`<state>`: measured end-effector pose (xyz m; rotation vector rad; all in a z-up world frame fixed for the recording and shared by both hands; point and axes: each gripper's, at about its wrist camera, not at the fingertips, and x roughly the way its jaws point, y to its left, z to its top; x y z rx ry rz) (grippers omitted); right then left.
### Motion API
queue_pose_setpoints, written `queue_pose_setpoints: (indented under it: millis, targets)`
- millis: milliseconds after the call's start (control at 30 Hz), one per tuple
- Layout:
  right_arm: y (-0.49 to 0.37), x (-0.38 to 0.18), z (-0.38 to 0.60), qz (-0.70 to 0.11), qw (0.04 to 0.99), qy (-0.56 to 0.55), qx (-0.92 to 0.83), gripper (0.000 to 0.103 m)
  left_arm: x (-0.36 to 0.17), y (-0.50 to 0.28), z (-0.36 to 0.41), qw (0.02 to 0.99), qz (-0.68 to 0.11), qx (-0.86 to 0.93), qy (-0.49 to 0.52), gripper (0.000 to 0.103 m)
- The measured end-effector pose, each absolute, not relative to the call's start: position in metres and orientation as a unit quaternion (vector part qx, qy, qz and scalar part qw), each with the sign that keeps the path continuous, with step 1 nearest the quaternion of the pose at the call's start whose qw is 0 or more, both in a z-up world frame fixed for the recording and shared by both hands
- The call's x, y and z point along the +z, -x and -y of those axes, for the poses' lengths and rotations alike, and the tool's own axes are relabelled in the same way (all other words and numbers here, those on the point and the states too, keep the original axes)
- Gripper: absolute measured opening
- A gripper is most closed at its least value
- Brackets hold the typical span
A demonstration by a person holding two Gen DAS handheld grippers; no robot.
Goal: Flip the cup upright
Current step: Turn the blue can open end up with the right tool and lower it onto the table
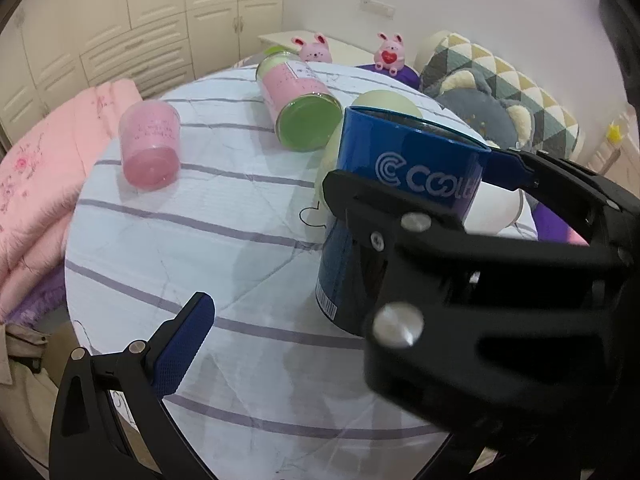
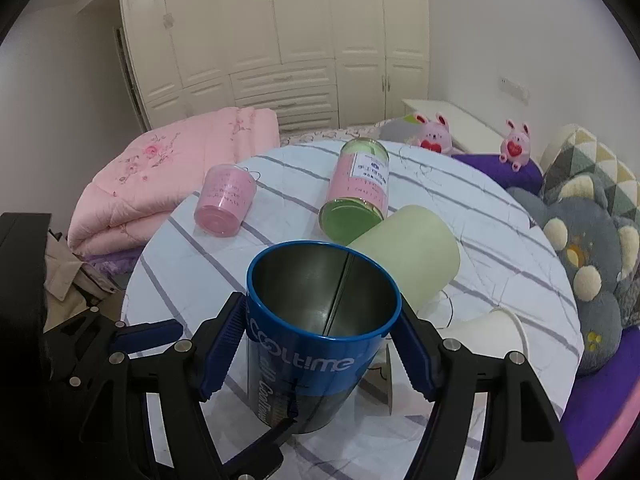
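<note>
A blue metal cup (image 2: 320,344) with white lettering stands upright, mouth up, on the round striped table (image 2: 500,248). My right gripper (image 2: 322,354) is shut on the cup, one blue pad on each side just below the rim. The cup also shows in the left wrist view (image 1: 404,184), with the right gripper's black arms around it. My left gripper (image 1: 320,300) is open and empty; its left finger (image 1: 184,344) sits low at the table's near edge, left of the cup.
On the table lie a pink cup (image 2: 226,204), a pink-and-green bottle (image 2: 356,192), a pale yellow cup (image 2: 408,252) and a white cup (image 2: 492,336). A pink quilt (image 2: 168,184) lies beyond on the left; plush toys and pillows (image 2: 580,248) on the right.
</note>
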<state>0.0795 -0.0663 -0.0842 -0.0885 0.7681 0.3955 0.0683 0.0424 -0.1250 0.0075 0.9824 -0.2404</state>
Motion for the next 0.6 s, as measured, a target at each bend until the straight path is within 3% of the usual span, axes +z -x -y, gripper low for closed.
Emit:
queue_pose_setpoints:
  millis: [600]
  targets:
    - [-0.053,-0.092,0.060,-0.321,0.922,0.089,0.199,0.072,-0.134,-0.055,-0.041,0.876,-0.473,-0.100,-0.007,0.103]
